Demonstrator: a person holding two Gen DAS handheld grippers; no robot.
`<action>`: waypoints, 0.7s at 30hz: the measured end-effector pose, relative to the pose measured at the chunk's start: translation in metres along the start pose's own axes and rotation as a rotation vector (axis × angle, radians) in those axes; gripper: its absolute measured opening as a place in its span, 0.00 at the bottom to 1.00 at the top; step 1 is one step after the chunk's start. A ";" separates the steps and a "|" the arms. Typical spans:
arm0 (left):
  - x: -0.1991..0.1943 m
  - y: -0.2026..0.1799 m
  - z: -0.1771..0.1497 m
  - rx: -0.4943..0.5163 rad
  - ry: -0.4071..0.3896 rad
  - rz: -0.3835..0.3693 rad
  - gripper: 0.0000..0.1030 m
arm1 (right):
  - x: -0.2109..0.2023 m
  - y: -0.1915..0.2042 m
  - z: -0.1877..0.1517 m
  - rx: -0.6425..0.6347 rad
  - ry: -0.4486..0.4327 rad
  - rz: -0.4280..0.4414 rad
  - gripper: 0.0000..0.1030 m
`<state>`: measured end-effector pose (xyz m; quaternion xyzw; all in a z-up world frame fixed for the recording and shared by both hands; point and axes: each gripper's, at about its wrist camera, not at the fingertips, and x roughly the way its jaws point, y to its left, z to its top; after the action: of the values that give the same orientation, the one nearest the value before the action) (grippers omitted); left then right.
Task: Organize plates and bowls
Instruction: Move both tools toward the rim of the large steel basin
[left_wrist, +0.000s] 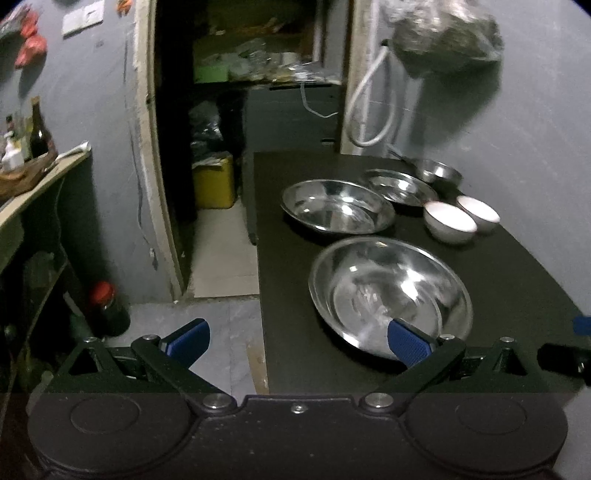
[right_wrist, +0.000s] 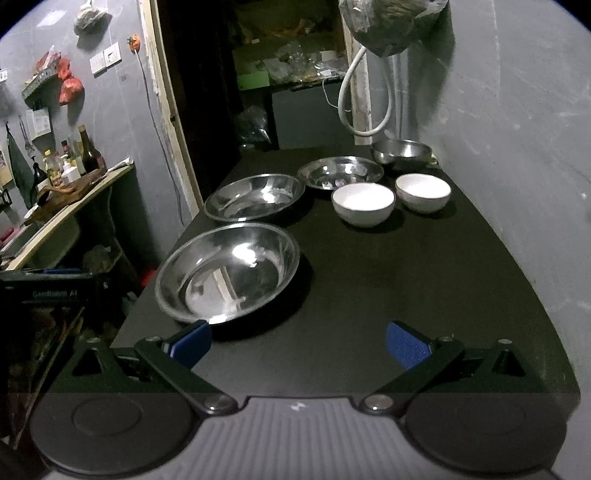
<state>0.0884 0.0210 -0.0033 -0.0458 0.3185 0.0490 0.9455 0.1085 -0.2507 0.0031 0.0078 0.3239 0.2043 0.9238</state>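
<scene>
On a black table stand a large steel bowl, a steel plate behind it, a smaller steel plate, a small steel bowl at the back and two white bowls. The left wrist view shows the large bowl, the plate and the white bowls. My left gripper is open and empty at the table's near left edge, its right fingertip in front of the large bowl's near rim. My right gripper is open and empty over the table's near edge.
A grey wall runs along the table's right side, with a hanging bag and white hose at the back. A dark doorway lies behind. A side counter with bottles stands left; a dark bottle sits on the floor.
</scene>
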 end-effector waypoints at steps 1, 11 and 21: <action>0.006 0.000 0.006 -0.014 0.006 0.008 0.99 | 0.005 -0.003 0.005 -0.004 0.000 0.005 1.00; 0.064 -0.007 0.066 -0.078 0.078 0.065 0.99 | 0.066 -0.023 0.065 -0.013 0.015 0.101 1.00; 0.106 0.022 0.111 -0.201 0.171 0.134 0.99 | 0.133 -0.006 0.118 0.096 0.128 0.137 1.00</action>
<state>0.2361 0.0627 0.0186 -0.1228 0.3937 0.1395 0.9003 0.2758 -0.1911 0.0166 0.0610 0.3905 0.2512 0.8835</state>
